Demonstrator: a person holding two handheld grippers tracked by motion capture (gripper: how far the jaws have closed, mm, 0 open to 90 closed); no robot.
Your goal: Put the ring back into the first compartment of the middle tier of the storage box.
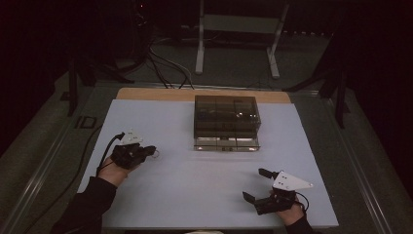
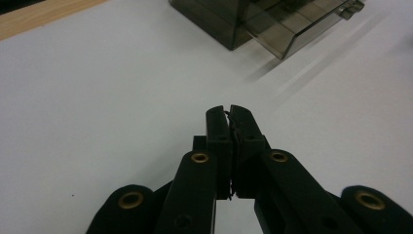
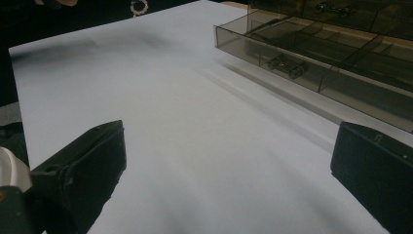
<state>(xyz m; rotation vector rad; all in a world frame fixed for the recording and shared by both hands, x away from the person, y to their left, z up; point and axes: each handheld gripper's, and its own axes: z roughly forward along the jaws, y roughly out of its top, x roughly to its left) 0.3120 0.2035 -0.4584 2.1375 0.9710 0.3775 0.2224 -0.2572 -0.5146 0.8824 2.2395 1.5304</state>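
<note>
Left gripper (image 2: 229, 113): clamped on thin wire piece (image 2: 233, 127) | Right gripper (image 1: 256, 184): jaws wide, empty | Right gripper view: metal part (image 3: 285, 66) in organiser's (image 1: 226, 117) open drawer (image 3: 311, 63)

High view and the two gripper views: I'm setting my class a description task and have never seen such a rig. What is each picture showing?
There is no machine here: a person holds a hand tool with two black jaws in each hand. The high view looks down on the table from above. The other two pictures come from cameras riding on each tool, looking along its jaws. On the white sheet stands a smoky plastic drawer box with its bottom drawer pulled out; a small metal piece lies in one compartment. The left gripper is shut on a small beaded loop. The right gripper is open and holds nothing.
</note>
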